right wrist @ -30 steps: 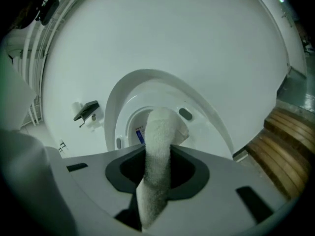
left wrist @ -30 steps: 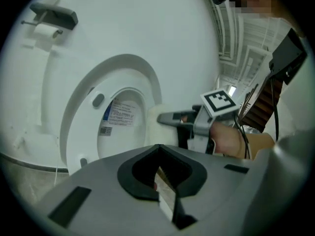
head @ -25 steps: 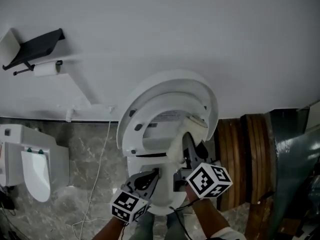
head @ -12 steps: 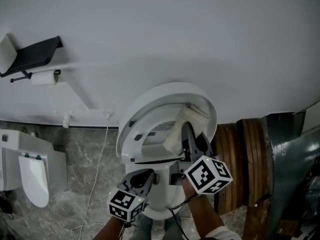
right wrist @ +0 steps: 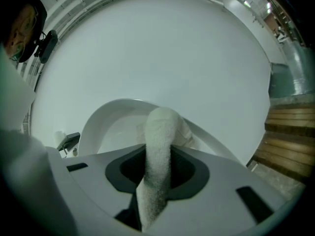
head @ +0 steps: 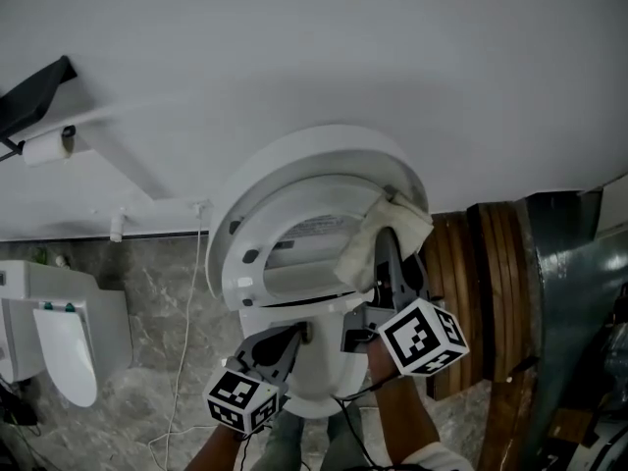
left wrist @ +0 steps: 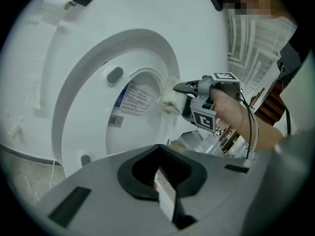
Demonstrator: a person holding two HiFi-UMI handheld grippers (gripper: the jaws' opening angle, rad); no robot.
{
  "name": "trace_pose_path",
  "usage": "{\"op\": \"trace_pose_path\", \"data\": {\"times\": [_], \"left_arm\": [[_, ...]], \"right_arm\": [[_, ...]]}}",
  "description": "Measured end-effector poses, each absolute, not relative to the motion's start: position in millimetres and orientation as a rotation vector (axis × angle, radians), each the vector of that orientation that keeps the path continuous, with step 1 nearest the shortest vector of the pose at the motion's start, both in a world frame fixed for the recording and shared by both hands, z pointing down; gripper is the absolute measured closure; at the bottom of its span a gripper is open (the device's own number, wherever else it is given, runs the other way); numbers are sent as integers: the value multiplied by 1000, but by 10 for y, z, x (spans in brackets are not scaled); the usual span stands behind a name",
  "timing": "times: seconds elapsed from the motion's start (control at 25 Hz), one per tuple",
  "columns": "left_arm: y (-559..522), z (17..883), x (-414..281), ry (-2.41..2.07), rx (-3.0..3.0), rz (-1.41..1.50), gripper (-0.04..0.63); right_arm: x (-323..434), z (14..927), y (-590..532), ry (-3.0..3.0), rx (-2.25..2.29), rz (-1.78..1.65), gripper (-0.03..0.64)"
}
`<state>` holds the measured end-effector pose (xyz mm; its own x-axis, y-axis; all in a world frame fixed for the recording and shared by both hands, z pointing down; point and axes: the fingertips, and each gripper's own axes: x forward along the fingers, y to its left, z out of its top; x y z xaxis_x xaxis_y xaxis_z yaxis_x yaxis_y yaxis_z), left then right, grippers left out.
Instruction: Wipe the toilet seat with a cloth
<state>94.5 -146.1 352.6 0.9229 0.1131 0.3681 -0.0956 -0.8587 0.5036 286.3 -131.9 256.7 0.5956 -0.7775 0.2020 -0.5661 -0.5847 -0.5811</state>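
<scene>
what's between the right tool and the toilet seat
A folded white terry cloth, clamped in the right tool, sits against the rim of the raised white plastic toilet seat. The right gripper view and head view show it.

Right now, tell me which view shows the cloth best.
Head view: most of the cloth shows, lying against the seat's rim. The right gripper view shows only a close strip of it; the left gripper view shows it small and distant.

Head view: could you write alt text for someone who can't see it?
Seen from above, the right hand-held gripper presses a pale cloth against the right rim of a raised white toilet seat. The left hand-held gripper, shut and empty, hangs lower, near the front of the bowl.
</scene>
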Motion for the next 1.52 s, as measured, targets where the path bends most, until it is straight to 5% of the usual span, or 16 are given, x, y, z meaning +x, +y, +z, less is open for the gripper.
{"op": "trace_pose_path", "data": {"times": [1.52], "left_arm": [[-952,4517,805,-8,2489,596,586]], "right_arm": [[2946,3703,-431,865,-2397,-610,517]]}}
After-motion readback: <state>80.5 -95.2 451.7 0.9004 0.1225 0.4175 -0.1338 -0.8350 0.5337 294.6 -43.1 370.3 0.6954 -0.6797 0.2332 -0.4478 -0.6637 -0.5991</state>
